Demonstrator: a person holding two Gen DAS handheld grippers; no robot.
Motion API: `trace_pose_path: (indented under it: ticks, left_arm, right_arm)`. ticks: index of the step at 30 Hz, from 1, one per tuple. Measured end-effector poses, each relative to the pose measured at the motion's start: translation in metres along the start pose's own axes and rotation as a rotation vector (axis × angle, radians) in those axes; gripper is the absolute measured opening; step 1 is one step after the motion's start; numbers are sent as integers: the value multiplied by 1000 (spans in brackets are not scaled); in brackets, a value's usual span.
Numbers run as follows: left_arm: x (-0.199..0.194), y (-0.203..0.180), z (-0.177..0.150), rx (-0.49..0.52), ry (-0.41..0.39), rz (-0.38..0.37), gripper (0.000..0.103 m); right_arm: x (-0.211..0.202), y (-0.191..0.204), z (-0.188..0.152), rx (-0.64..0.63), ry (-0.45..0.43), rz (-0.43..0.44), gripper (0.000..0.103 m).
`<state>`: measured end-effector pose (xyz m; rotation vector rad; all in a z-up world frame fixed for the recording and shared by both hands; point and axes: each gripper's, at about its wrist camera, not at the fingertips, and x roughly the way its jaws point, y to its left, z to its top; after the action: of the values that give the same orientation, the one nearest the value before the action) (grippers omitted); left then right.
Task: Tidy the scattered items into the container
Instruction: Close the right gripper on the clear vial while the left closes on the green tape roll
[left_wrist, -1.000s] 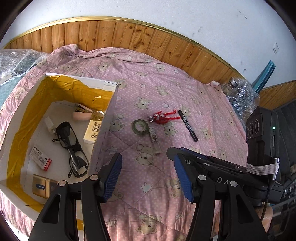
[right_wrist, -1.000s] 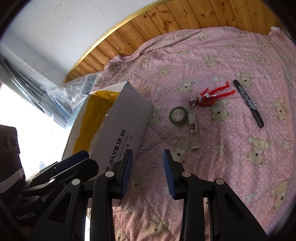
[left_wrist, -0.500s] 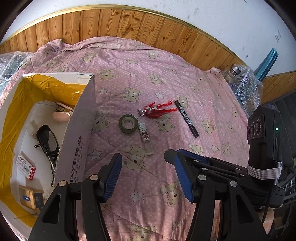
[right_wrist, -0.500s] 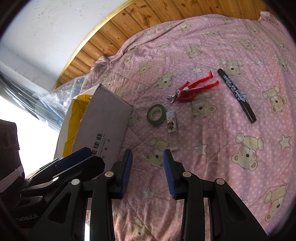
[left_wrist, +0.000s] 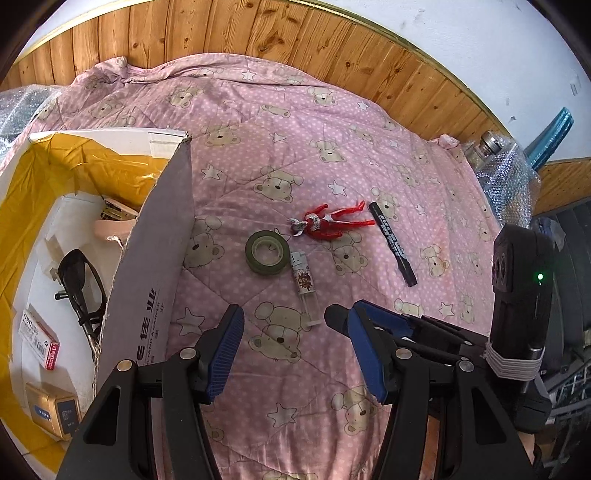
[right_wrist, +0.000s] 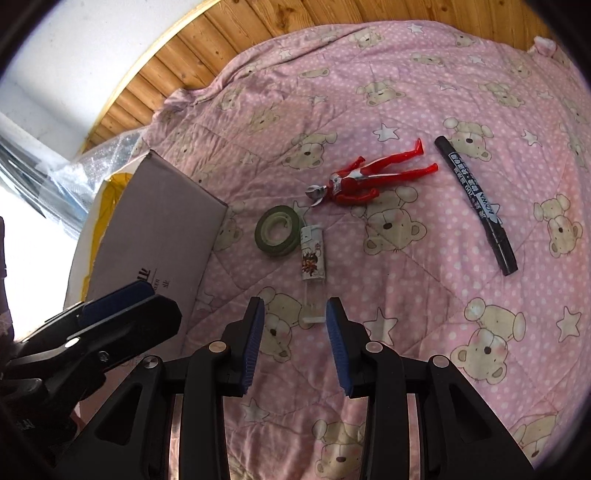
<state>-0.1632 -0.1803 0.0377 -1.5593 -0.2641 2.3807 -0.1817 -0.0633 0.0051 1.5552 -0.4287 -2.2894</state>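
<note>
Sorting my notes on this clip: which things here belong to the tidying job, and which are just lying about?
Job:
open cardboard box
green tape roll
red toy figure
black marker pen
small clear spray bottle

Lying about:
pink bear-print quilt
bubble-wrap bundle

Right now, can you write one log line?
left gripper: open, empty | right gripper: open, nearing small printed clear-ended lighter | cardboard box: partly filled
</note>
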Motion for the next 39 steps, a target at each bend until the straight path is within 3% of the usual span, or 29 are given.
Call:
trace_pose_path:
  ticks: [14, 18, 20, 35, 39]
  left_arm:
    - [44, 11, 26, -5, 49, 37, 60]
    - [57, 12, 31, -8, 68, 48, 60]
    - [64, 11, 33, -6, 77, 53, 60]
    - [121, 16, 42, -20, 150, 115, 60]
    - [126, 15, 45, -9, 129, 128, 63]
  right_arm:
    - [46, -5, 10, -64, 46, -93, 37]
    - [47, -3, 10, -107, 38, -121, 23]
    - [46, -7, 11, -103, 39, -115, 19]
    - [25, -53, 4, 58, 35, -33, 19]
    - [25, -54, 4, 64, 34, -23, 19]
